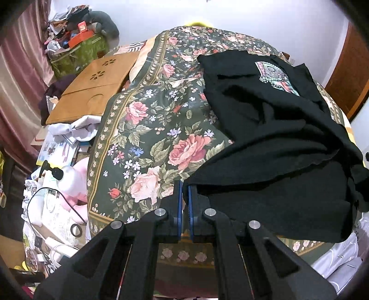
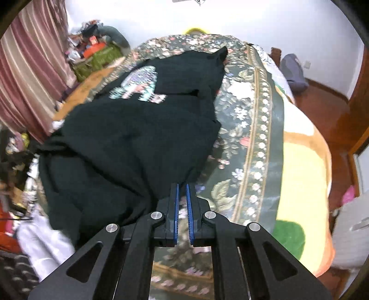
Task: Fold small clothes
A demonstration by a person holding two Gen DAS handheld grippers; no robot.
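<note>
The left tongs (image 1: 185,184) are sitting with their blue pads almost together; the near corner of the black shirt (image 1: 276,143) is lying right at the tips, but whether any cloth is pinched between them cannot be told. The right tongs (image 2: 182,185) are likewise showing only a narrow slit between the pads, with the shirt's (image 2: 129,143) lower edge lying at their tips and to their left; nothing is clearly sitting in the gap.

The shirt is lying rumpled on the floral bedspread (image 1: 147,129) of the bed, stretching away from both tongs, its printed motif (image 1: 275,75) facing up at the far end.

Beside the bed, a wooden board (image 1: 92,92) is resting over scattered papers (image 1: 60,217). Farther back, a green box (image 1: 78,54) is holding a heap of clutter, an orange carton (image 1: 80,39) among it, with a grey soft toy (image 1: 105,22) lying on top near the curtain (image 1: 20,76).
</note>
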